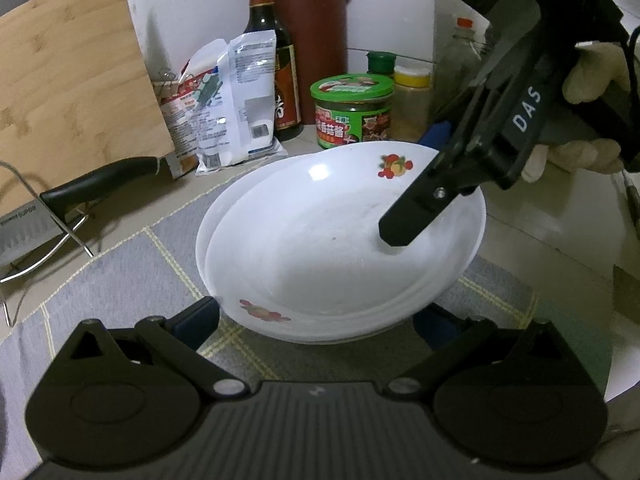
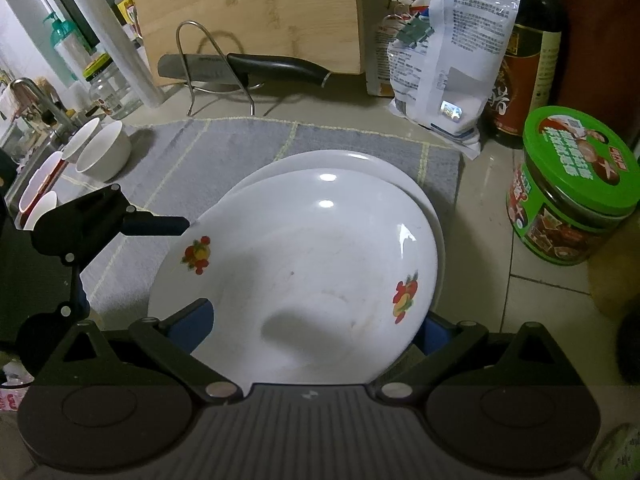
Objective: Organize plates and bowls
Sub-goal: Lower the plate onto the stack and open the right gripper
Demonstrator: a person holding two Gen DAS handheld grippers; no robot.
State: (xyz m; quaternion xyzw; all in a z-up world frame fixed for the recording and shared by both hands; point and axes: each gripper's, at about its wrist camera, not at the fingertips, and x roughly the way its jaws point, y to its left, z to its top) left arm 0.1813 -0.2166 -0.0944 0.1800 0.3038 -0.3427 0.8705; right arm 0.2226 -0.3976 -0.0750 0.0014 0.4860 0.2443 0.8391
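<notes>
White plate [image 2: 304, 264] with red-yellow, perhaps fruit, motifs; grey mat [image 2: 224, 148].

Home kitchen: tiled counter w/ cutting board [image 2: 248, 12], knife [image 2: 256, 66], sauce bottle [image 1: 272, 52], faucet [image 2: 38, 100].

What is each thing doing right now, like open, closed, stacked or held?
Top plate: stacked tilted on another plate, right hand-held gripper around its rim.
Bottom plate: on the grey mat.
Left hand-held gripper: open.
Green jar: lid on.
Knife: on rack.
</notes>
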